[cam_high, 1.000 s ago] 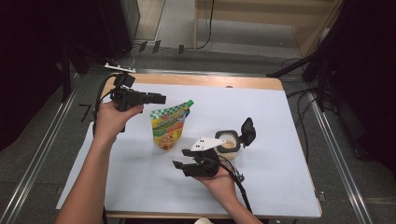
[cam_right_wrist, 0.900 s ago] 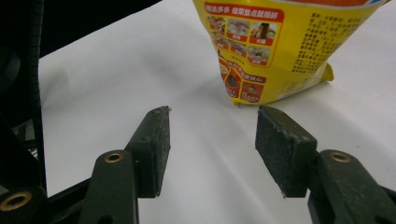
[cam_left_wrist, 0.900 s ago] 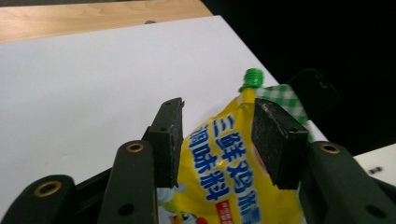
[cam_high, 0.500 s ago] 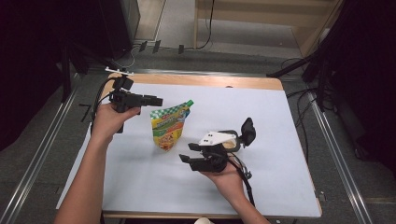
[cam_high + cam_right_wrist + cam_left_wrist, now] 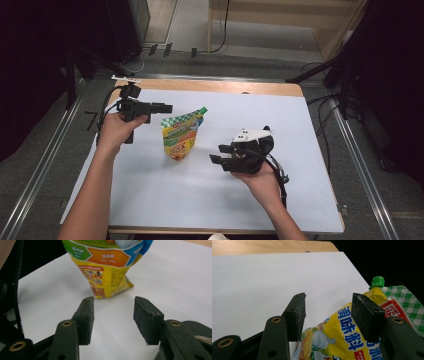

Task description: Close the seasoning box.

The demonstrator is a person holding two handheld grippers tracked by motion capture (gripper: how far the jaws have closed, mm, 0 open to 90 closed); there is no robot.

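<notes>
A yellow seasoning pouch (image 5: 181, 136) lies flat on the white table cover (image 5: 300, 130), between the two hands and a little left of the middle. It has a green screw cap (image 5: 378, 281) at one top corner, a green-and-white checked band beside it, blue lettering, and an orange panel lower down. The left gripper (image 5: 163, 107) hovers just beside the capped end, jaws spread and empty. The right gripper (image 5: 218, 154) points at the pouch's bottom edge from near by, jaws likewise apart.
</notes>
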